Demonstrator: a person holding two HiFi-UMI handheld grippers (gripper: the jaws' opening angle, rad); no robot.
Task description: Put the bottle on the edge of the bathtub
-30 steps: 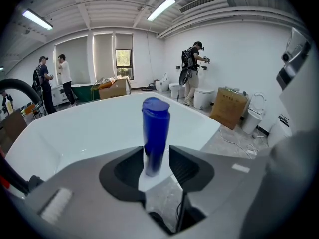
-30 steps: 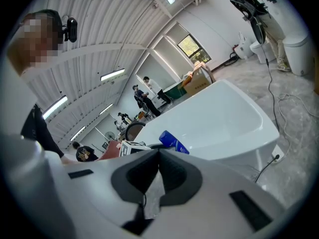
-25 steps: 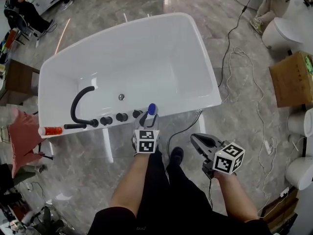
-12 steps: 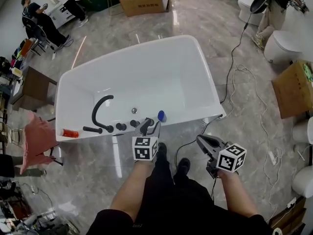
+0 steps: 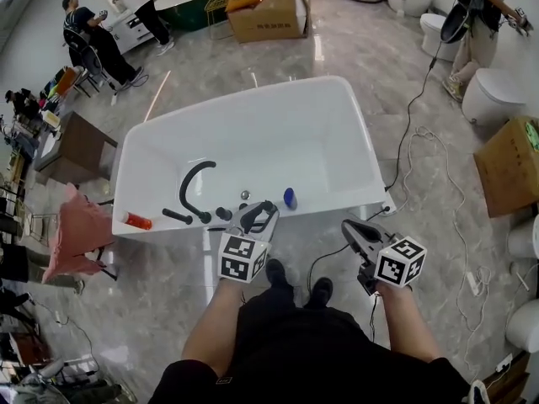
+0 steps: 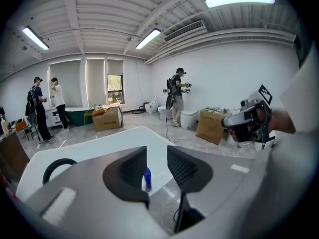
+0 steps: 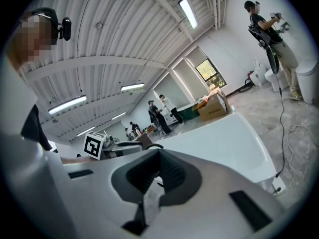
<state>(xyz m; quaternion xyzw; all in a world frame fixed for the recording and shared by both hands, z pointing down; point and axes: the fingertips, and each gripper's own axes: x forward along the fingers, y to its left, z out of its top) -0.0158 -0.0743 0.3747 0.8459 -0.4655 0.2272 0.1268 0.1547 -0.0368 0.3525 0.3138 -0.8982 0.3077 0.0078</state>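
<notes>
A small blue bottle (image 5: 289,198) stands upright on the near rim of the white bathtub (image 5: 337,209), right of the black knobs. My left gripper (image 5: 258,217) hangs just short of that rim, left of the bottle and apart from it. Its jaws are closing with nothing between them. In the left gripper view the bottle (image 6: 147,178) shows far off through the gap of that gripper (image 6: 157,166). My right gripper (image 5: 354,231) is held over the floor to the right, shut and empty. In its own view the right gripper (image 7: 160,174) holds nothing.
A black arched faucet (image 5: 195,187) and knobs (image 5: 224,213) sit on the near rim, with an orange bottle (image 5: 136,220) at its left corner. A black cable (image 5: 406,133) trails on the floor at right. Cardboard boxes (image 5: 269,11), toilets (image 5: 493,95) and people stand around.
My left gripper has drawn back from the blue bottle, which stays on the rim. The head view has backed away from the tub. The right gripper has kept its place.
</notes>
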